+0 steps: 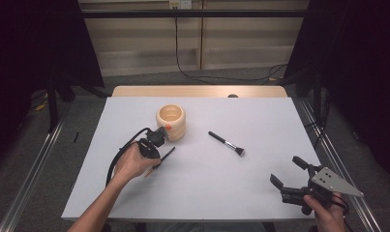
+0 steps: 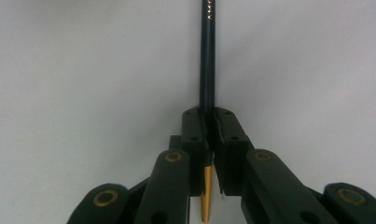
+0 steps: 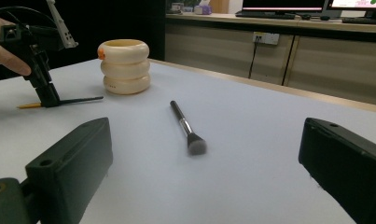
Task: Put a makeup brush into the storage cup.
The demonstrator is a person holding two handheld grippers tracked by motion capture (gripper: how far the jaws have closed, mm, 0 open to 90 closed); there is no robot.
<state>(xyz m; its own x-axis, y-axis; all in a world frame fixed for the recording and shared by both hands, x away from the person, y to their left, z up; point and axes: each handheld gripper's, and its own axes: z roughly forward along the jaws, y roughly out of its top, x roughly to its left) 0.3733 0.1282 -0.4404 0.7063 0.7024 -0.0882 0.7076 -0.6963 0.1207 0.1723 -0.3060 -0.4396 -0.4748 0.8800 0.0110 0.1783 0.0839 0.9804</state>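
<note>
A slim dark pencil-like stick (image 2: 207, 56) with gold lettering and a gold end lies flat on the white table. My left gripper (image 1: 159, 159) is shut on it near the gold end, pads pressed on both sides (image 2: 210, 123). From the right gripper view the same left gripper (image 3: 49, 99) points down onto the stick (image 3: 80, 99). A cream ribbed pot (image 1: 171, 122) stands just behind it, upright and open-topped (image 3: 126, 67). A black makeup brush (image 1: 226, 143) with a silver ferrule lies loose mid-table (image 3: 183, 123). My right gripper (image 1: 287, 172) is open near the front right corner with nothing between its fingers (image 3: 71, 158).
The white table top (image 1: 260, 116) ends in a wooden strip at the back (image 1: 197, 91). Dark curtains hang on both sides, and metal rails run along the floor. A black cable (image 1: 116, 159) trails from the left gripper past the hand.
</note>
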